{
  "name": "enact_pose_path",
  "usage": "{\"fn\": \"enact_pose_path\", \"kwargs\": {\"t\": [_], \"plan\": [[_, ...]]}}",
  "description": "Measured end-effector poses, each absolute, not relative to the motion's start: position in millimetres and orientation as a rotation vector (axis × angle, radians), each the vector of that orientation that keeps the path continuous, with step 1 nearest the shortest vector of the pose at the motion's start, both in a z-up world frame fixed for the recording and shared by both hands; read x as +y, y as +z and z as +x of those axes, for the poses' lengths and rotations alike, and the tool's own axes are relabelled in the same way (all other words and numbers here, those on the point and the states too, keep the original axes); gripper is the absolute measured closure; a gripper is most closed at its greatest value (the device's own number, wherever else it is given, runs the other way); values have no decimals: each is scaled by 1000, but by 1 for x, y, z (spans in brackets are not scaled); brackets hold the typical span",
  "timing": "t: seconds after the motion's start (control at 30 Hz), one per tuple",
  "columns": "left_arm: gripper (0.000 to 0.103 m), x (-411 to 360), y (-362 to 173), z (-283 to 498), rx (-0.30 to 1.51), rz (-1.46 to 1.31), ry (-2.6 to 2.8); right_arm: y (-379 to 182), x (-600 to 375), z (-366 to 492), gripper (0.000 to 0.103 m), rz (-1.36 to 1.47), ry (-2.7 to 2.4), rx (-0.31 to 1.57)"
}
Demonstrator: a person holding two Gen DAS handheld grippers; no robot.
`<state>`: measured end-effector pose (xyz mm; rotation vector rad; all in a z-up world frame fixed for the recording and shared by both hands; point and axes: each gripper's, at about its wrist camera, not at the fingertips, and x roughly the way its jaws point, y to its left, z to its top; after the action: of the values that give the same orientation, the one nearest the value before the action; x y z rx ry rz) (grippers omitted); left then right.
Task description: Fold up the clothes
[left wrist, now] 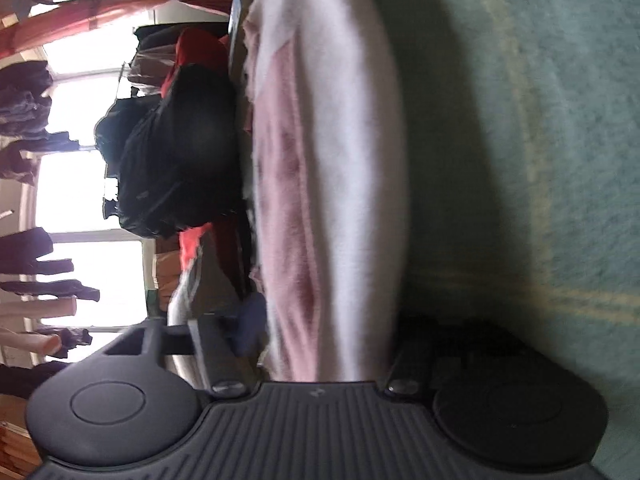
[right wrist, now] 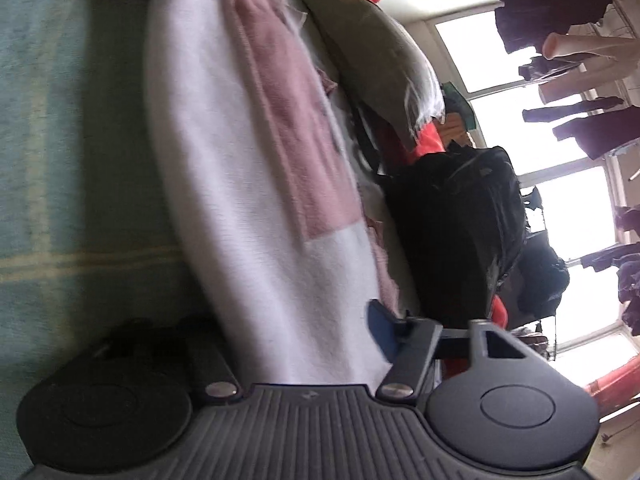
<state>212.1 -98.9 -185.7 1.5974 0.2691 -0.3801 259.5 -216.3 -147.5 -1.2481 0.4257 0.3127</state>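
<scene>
Pink-and-white garment on green bedspread, left gripper and right gripper apparently clamping its edge

- Pink and white garment: motion-blurred in both wrist views; weave and seams unreadable; its near end is hidden behind each gripper body, its far end cut off by the top edge.
- Left gripper: 1 finger lost in dark shadow on the green blanket; pad contact with the cloth cannot be told.
- Right gripper: its shadowed finger equally indistinct.
- Black bag: details too dark to tell.
- Hanging clothes: silhouettes only against the overexposed window.
</scene>
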Motion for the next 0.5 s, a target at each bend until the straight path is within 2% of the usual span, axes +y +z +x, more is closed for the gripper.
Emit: {"fn": "enact_pose_path", "kwargs": {"t": [0.07,0.1,0.13,0.17,0.33,0.4,0.5], "plan": [[92,-100,-191,212,286,1570,-378,-151,-215,257,61,-1243,319,432],[95,-101,-194,212,291,1556,-374,-153,-213,254,66,-1247,324,435],[95,-101,-195,213,296,1542,-367,-157,-212,251,77,-1254,328,436],[95,-102,-194,215,301,1526,-358,-162,-211,248,83,-1264,326,431],[94,-108,-190,219,332,1511,-324,-165,-206,245,84,-1311,318,416],[92,-111,-187,220,363,1506,-313,-166,-203,245,81,-1374,323,398],[95,-115,-187,220,382,1499,-298,-172,-198,247,80,-1438,313,373]]}}
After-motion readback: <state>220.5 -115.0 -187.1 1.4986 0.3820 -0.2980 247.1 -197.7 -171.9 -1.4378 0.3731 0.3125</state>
